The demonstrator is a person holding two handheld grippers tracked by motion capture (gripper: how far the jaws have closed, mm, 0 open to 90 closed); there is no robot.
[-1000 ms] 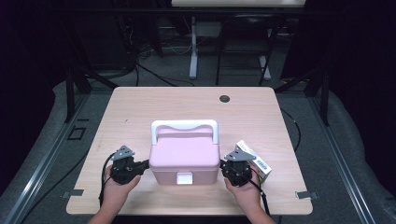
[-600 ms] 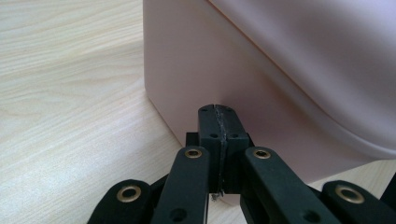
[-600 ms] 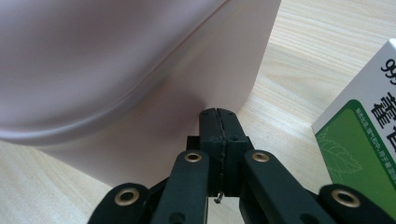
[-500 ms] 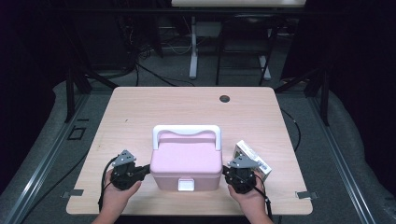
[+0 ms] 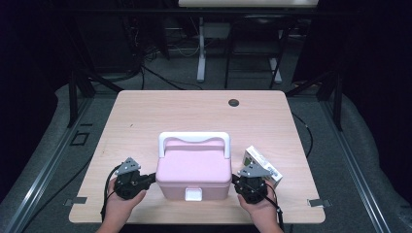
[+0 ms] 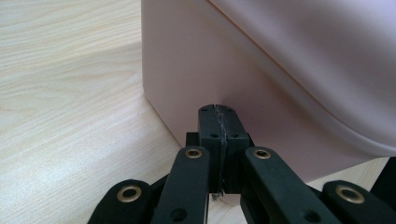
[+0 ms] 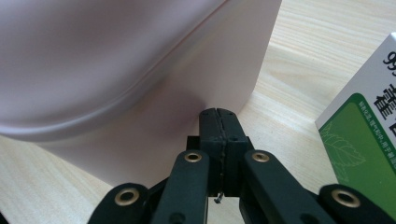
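A pink plastic box [image 5: 194, 170] with a white handle [image 5: 193, 139] and a white front latch [image 5: 193, 195] stands near the front edge of the wooden table [image 5: 194, 109]. My left gripper [image 5: 151, 178] is shut, its tips against the box's left side wall [image 6: 187, 70]. My right gripper [image 5: 235, 180] is shut too, tips against the right side wall [image 7: 187, 116]. Nothing is between either pair of jaws. In the left gripper view my left gripper [image 6: 217, 112] meets the wall low down; in the right gripper view my right gripper [image 7: 218, 114] does likewise.
A white and green carton [image 5: 262, 164] lies just right of the box, close behind my right gripper; its green printed face [image 7: 364, 140] is at the right. A dark round grommet [image 5: 233, 102] sits at the table's far side. Dark floor and desk legs lie beyond.
The pink box has slid a little toward the table's front edge, with both shut grippers coming back alongside it. The carton has stayed put.
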